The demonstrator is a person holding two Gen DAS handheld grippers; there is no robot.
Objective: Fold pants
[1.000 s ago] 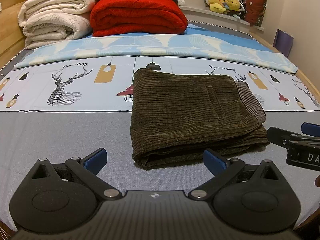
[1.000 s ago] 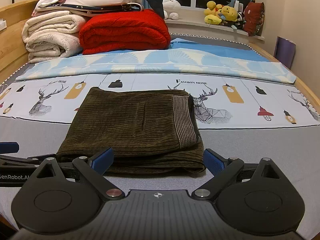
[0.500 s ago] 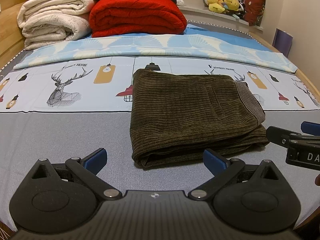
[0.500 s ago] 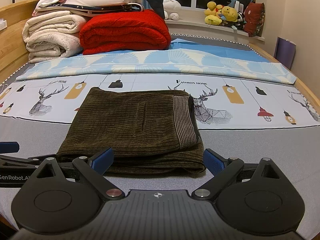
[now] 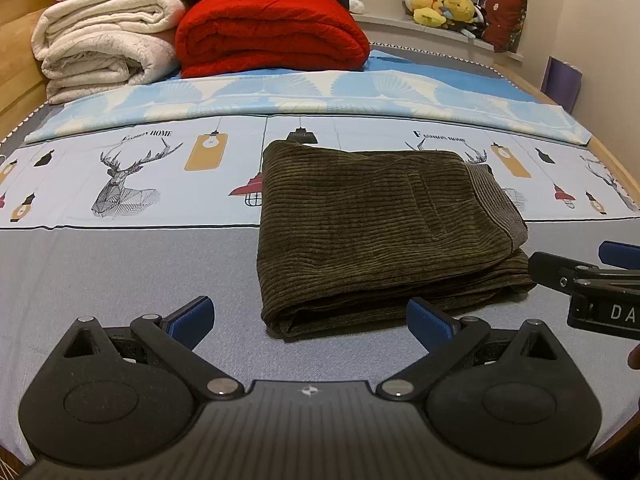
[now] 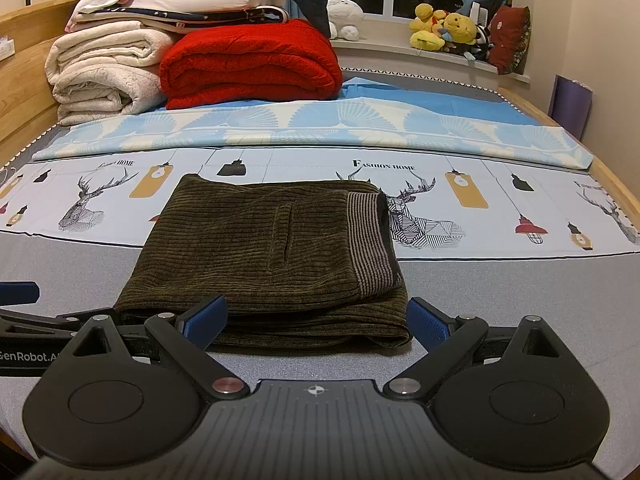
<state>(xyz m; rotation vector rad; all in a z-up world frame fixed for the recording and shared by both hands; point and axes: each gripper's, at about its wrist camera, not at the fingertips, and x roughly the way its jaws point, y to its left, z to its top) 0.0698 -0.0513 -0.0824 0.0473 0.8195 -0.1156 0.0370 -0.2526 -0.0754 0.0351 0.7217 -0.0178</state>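
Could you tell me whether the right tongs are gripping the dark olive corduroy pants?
No, the right tongs are open, their blue pads clear of the folded dark olive corduroy pants.

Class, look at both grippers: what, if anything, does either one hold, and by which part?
Nothing is held. The left gripper and right gripper are both open, short of the folded dark olive corduroy pants.

- Pants [image 5: 376,224]: dark olive-brown corduroy, ribbed; waistband [image 6: 370,240] in fine tan and dark stripes
- Bed sheet [image 5: 120,264]: plain grey at the near edge, then a pale blue band printed with deer, lamps and bulbs
- Folded blanket [image 5: 272,36] at the far edge: bright red
- Gripper pads [image 6: 206,316]: blue on black fingers
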